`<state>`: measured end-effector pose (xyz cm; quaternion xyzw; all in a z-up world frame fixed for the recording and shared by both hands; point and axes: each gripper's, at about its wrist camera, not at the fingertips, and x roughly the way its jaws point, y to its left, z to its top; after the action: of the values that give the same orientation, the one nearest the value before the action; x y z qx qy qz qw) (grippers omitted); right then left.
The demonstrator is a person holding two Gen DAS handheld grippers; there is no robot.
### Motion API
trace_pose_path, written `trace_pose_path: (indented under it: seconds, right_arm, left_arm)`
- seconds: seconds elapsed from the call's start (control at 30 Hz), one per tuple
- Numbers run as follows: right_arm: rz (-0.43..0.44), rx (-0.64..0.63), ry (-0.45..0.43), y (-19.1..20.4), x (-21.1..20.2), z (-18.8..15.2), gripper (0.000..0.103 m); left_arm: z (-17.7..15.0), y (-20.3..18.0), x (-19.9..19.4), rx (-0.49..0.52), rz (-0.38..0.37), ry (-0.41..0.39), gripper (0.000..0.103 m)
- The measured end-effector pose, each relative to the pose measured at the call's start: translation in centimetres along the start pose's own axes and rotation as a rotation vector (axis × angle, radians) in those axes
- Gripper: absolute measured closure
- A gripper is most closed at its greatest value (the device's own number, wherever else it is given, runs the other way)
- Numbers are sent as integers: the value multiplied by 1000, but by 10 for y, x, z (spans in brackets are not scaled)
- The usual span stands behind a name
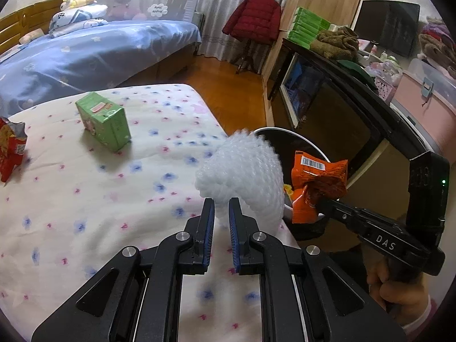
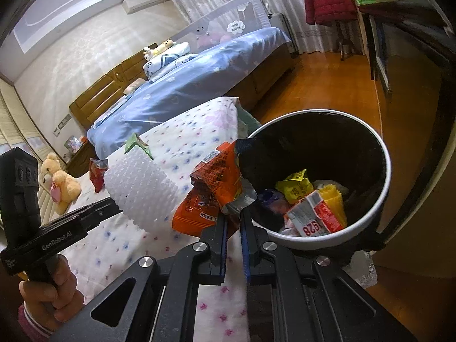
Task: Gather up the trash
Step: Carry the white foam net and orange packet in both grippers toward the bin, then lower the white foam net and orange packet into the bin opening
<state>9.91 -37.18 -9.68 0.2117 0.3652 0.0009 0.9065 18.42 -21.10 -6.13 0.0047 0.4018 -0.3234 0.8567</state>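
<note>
My left gripper (image 1: 221, 208) is shut on a wad of white bubble wrap (image 1: 242, 176), held over the edge of the floral bedspread (image 1: 85, 199). My right gripper (image 2: 234, 219) is shut on a crumpled orange snack wrapper (image 2: 216, 182), which hangs at the near rim of the round black bin (image 2: 385, 182). The bin holds several wrappers, among them a yellow one (image 2: 293, 188). In the right wrist view the left gripper (image 2: 118, 199) carries the bubble wrap (image 2: 142, 188) just left of the orange wrapper. A green tissue pack (image 1: 105, 119) and a red snack bag (image 1: 11, 151) lie on the bedspread.
A dark TV cabinet (image 1: 327, 99) stands close behind the bin. Wooden floor (image 1: 228, 85) runs between it and a blue-covered bed (image 1: 99, 48). A red jacket (image 1: 253, 17) hangs on a coat stand. A teddy bear (image 2: 59, 182) sits at the far left.
</note>
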Motion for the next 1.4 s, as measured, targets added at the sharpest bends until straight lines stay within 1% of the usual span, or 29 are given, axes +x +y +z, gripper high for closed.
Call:
trace_pose_path:
  seconds: [0.03,0.07,0.3,0.5,0.57,0.63,0.7,0.73,0.77,0.8,0.83,0.97,1.03,1.07,1.23,1.4]
  right_arm:
    - [-2,2,-1,-2,-1,0,95]
    - [-4,5,-2,-4,-2,0,95]
    - [-9,15,-1,-9,-2,-3,95]
    - [-5,15,3,-11,3,-1,95]
    - [-5,16,-2,-12,2,-1,95]
    - [-5,17,-3,-13,2,-1,95]
    - [-5,20,-4,-15,1,0,95]
    - [-6,22,-4,-16,2,0,95]
    - [-7,23,-6,-16,1,0,95]
    - [-9,26,-6,-18,1,0,95]
    - [-11,29,-7,-19,0,0,95]
    - [-19,40,-8,-26,-1,1,95]
    - [-23,46,-9,-29,-1,1,95]
    - [-23,48,-9,-30,-1,2,95]
    - [-27,56,-15,-35,-4,2,95]
    - [-29,60,-22,-37,-7,2,95]
  left_arm:
    - [0,-1,1,1,-2,3,102]
    - [0,-2,2,1,-6,8,102]
    - [-2,-10,12,5,-13,31,102]
    - [0,-9,11,-18,-51,33,102]
    - [3,-8,12,-26,-49,32,102]
    - [6,-8,15,-27,-46,35,99]
    - [10,-10,20,-25,-37,36,87]
    - [12,-11,22,-24,-34,37,83]
    - [14,-12,24,-23,-32,39,76]
    - [15,-14,26,-20,-33,38,72]
    - [17,-16,29,-16,-35,37,72]
    - [21,-22,44,12,-6,47,73]
    - [23,-23,50,14,-7,57,82]
    - [22,-24,53,22,-6,63,90]
    - [20,-30,53,55,1,54,93]
    - [20,-37,46,67,-15,40,94]
